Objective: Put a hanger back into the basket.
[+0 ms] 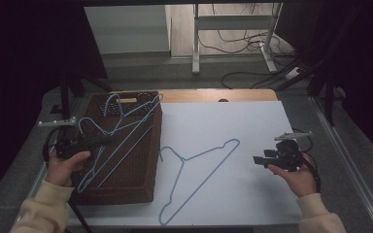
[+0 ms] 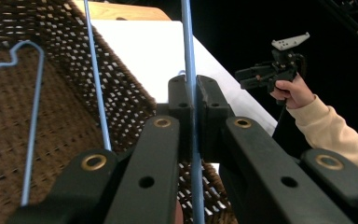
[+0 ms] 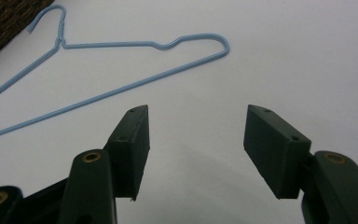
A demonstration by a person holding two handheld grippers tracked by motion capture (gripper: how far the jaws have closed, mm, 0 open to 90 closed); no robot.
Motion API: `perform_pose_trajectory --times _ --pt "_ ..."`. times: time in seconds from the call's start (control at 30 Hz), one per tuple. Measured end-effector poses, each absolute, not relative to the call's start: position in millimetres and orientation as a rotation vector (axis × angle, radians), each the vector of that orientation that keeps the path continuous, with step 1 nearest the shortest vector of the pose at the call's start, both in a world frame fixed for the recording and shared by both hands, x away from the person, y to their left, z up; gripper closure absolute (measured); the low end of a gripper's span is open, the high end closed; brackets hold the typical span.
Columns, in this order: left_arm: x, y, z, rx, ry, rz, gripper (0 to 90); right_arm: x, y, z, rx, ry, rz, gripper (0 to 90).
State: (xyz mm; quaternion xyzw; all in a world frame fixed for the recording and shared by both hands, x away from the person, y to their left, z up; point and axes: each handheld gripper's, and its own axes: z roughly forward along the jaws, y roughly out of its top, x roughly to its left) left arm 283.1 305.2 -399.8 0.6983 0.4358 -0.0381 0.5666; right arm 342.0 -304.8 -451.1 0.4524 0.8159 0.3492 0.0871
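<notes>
White sheeting covers the bench (image 1: 252, 121) before us, with dark room on both sides and a tangle of cables on the floor beyond its far edge. At the bench's left end sits our brown wicker basket (image 1: 141, 179), holding several blue wire hangers. Our left gripper (image 1: 108, 140) reaches over the basket, and its jaws are pressed together on the thin wire of one blue hanger (image 2: 187, 46); in the left gripper view that wire runs straight up between the two black pads. Another basket hanger (image 2: 33, 116) lies on the weave just beside it.

A loose blue hanger (image 1: 201, 167) lies flat on the white sheet, right of the basket and apart from it, its hook end toward the basket.

Our right gripper (image 1: 258, 160) hovers above the white sheet near the right edge, well apart from the loose hanger. Its jaws stand spread with bare sheet between them, pinching nothing, and they point toward that hanger.
</notes>
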Motion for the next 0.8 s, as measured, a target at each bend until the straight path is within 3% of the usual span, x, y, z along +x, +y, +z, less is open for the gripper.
perform_pose_trajectory --times 0.27,0.8 --pt "283.8 322.1 -410.8 1.618 1.059 -0.08 86.3 342.1 -304.6 -452.2 1.35 2.432 1.036 41.1" --pt "304.5 318.0 -429.4 1.674 1.109 -0.114 86.0 342.0 -305.8 -452.2 1.353 2.431 1.035 41.0"
